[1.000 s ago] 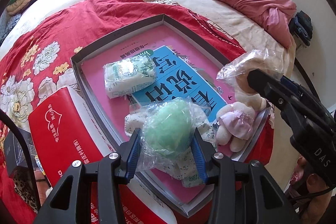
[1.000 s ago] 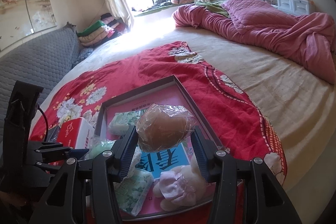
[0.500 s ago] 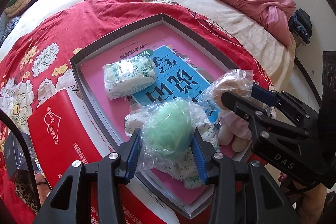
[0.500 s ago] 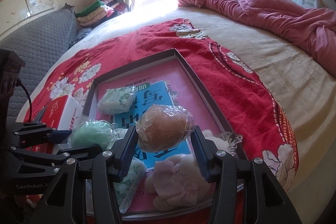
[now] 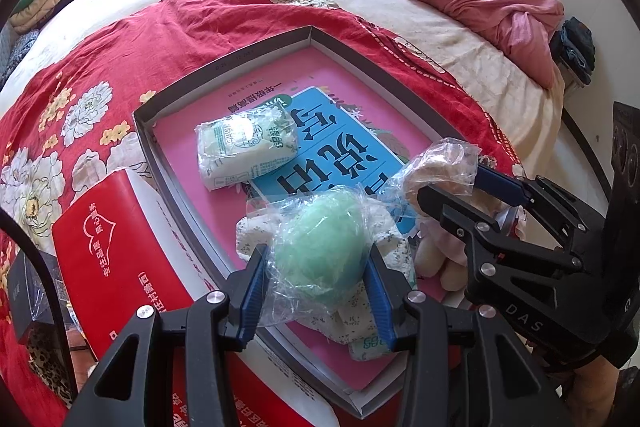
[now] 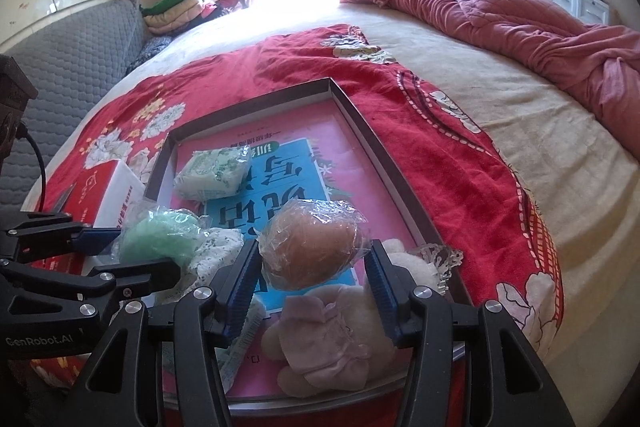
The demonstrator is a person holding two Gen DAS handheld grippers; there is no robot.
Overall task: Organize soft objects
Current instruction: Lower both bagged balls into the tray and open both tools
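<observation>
Tray holds three soft things; I grip green sponge left, brown sponge right, both unplaced above it.

Crinkly clear plastic wraps the green ball; fuzzy plush toy; glossy paper book.

Left gripper clamps bagged green ball above tray. Right gripper alongside, pinching bagged brown ball. In tray: 1 tissue pack, blue book, plush toy. Red box just left.
</observation>
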